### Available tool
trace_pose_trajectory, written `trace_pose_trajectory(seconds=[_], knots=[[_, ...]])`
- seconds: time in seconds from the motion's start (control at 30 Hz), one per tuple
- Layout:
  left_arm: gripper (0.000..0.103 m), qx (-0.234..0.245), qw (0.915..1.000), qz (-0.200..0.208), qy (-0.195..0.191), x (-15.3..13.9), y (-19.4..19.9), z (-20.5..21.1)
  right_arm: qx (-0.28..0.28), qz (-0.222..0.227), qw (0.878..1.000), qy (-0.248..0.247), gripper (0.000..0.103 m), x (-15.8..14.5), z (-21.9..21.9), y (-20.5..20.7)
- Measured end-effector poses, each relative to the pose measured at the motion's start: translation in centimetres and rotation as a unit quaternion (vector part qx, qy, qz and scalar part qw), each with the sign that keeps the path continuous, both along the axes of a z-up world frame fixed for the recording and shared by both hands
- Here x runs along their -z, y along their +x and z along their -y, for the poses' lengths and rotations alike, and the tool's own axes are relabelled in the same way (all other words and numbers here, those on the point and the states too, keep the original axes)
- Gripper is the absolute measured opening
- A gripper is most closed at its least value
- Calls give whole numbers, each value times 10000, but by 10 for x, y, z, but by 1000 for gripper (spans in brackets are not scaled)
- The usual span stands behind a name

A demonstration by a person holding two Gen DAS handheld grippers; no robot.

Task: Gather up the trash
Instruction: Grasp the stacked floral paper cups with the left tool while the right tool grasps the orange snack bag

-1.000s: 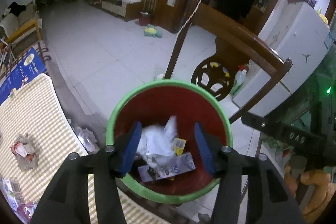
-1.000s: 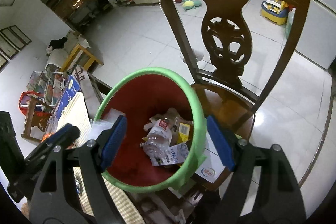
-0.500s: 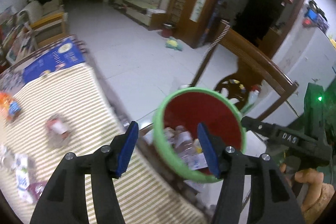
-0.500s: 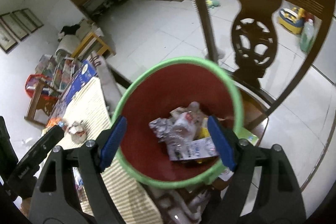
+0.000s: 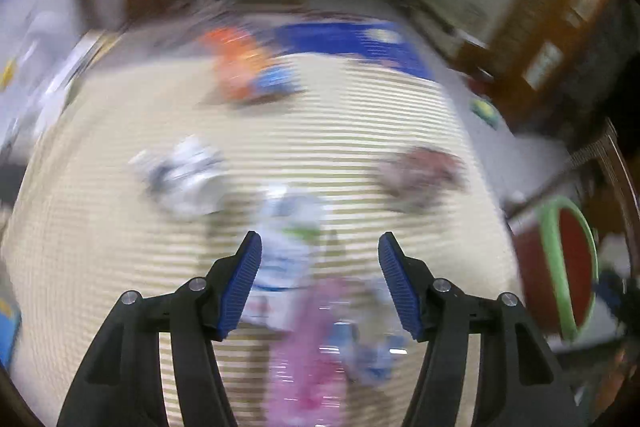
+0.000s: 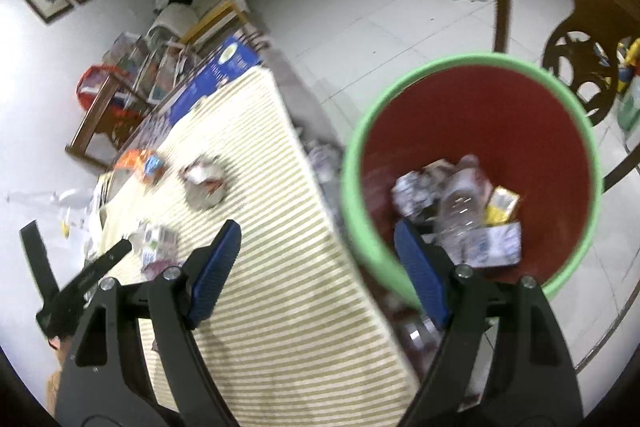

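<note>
Tongs spread and empty over a littered table: the left gripper [image 5: 320, 279] hangs with its blue pads [image 5: 244, 283] well apart and nothing pinched, above a blurred white-and-green carton [image 5: 290, 239] and a pink wrapper [image 5: 304, 359] lying on the striped tablecloth [image 5: 360, 131]; the right gripper [image 6: 316, 275] is likewise wide and bare, straddling the table's edge with one finger over the cloth and the other in front of the green-rimmed red bin [image 6: 472, 163]. Trash remaining on the table includes a crumpled white wad [image 5: 180, 175], a reddish crumpled ball [image 6: 202, 183] and an orange packet [image 6: 140, 163] toward the far end, all well apart from one another. The bin, just beside the table on a wooden chair [image 6: 580, 27], already holds a clear plastic bottle [image 6: 460, 211], a yellow box [image 6: 502, 207] and flattened cartons. These scraps look light and soft, likely to crush or slide if nipped at a thin edge; taking each across its bulkiest fold would probably hold best, and the glossy pink wrapper may be slippery. Motion blur in the left view hides the finer print and shapes. Several pieces are not yet collected, so the job appears roughly midway.
</note>
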State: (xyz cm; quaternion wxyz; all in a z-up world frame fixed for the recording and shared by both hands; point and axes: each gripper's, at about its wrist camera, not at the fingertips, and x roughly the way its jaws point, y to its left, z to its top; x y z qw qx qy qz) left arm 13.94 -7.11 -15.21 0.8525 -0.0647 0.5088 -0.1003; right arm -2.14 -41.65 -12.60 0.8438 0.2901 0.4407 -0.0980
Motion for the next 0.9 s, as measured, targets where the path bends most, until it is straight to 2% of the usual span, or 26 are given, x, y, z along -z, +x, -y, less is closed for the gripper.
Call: trace_pose_trajectory(seconds=[0.13, 0.23, 0.4, 0.57, 0.67, 0.8, 0.9], knots=[[58, -691, 9968, -316, -260, 19, 25, -57, -109, -64, 9999, 17, 78, 4, -29, 8], [64, -922, 9929, -542, -517, 31, 45, -80, -121, -89, 9999, 29, 78, 6, -47, 14], [74, -871, 9886, -816, -921, 52, 72, -85, -137, -204, 9997, 40, 79, 13, -74, 29], [78, -685, 9878, -969, -1006, 71, 94, -78, -305, -346, 9987, -196, 79, 14, -104, 53], [77, -599, 9878, -1083, -950, 80, 104, -68, -477, -384, 9970, -467, 80, 8, -117, 74], [62, -460, 9904, -1004, -827, 85, 110, -63, -825, -334, 9930, -772, 80, -2, -135, 113], [59, -284, 9897, -919, -1056, 85, 110, -67, -1258, -251, 9876, -902, 80, -6, -155, 156]])
